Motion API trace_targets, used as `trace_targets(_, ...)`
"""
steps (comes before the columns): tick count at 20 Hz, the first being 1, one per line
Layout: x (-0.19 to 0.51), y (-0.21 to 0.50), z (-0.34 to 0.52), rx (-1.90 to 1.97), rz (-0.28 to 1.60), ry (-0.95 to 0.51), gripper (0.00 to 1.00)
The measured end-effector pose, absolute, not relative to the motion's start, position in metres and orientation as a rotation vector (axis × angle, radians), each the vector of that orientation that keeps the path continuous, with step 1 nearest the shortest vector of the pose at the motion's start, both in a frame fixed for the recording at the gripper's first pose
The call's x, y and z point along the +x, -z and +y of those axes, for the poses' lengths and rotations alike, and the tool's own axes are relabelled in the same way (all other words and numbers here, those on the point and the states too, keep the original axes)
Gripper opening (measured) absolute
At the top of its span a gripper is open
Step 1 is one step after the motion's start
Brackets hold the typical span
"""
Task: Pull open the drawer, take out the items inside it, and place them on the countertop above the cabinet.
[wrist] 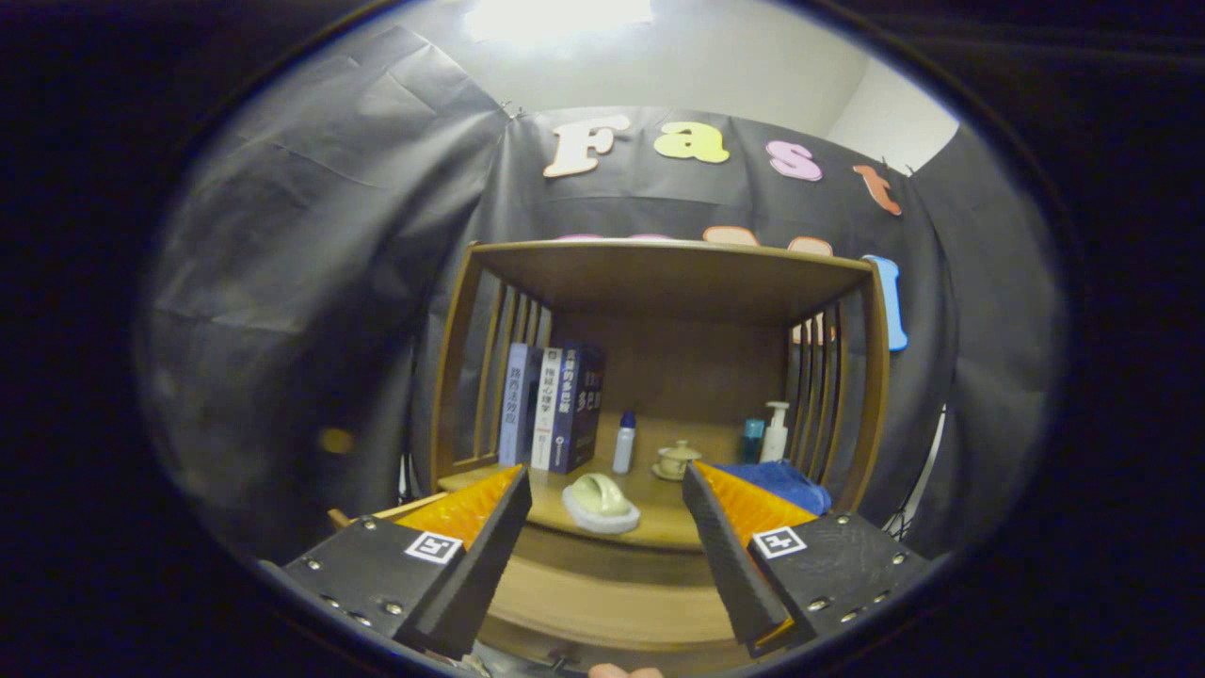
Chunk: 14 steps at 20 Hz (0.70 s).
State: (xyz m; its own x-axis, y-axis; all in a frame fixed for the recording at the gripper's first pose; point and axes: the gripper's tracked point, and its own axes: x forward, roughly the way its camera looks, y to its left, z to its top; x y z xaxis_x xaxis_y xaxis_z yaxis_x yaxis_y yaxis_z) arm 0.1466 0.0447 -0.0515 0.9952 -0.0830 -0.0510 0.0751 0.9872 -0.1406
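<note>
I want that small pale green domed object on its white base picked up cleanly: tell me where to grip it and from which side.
Grip the pale green domed object across the dome's raised middle, coming from the front and slightly above. It sits low near the wooden countertop front edge, between the open gripper fingers' line and clear of the other items, so the sides are free; the flat white base seems too low to pinch.

Three upright books, two bottles, one lidded cup, one soap dish, one blue cloth.

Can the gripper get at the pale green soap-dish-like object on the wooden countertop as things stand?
Probably yes. The gripper is open, and the pale green object sits just ahead between its fingers on the countertop, nothing in between.
</note>
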Motion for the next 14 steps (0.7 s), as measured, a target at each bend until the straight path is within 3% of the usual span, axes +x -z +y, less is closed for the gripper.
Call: trace_targets(14,0.08,0.149,0.018,-0.087,0.144,0.233,0.97)
